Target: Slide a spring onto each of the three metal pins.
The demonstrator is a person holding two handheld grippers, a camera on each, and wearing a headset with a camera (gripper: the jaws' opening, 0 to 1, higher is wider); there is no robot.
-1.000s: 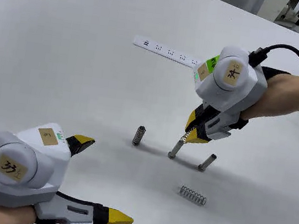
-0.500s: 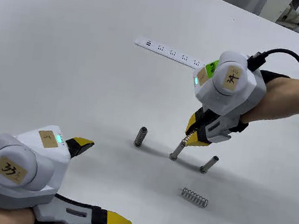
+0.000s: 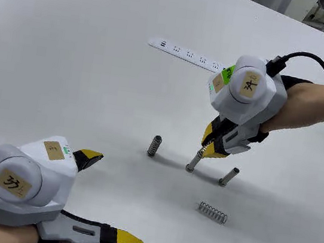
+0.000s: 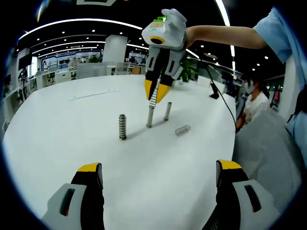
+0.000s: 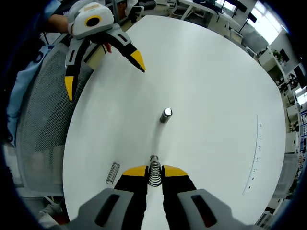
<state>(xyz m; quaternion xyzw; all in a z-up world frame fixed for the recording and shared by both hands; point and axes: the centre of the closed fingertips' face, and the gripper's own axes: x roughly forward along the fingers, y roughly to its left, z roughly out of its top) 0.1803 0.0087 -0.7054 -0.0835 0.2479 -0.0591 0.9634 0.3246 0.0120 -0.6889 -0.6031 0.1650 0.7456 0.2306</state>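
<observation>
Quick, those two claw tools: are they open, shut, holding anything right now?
Left gripper: open, holding nothing.
Right gripper: shut on a small silver coil spring, over the middle upright metal pin.

Right gripper [image 3: 209,152] jaws pinched, angled down; left gripper [image 3: 117,198] jaws spread.

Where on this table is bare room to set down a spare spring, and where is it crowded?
Free: the wide table stretch between power strip and left gripper; also right of the loose spring. Crowded: around the three pins, where the right gripper holds a second spring.
</observation>
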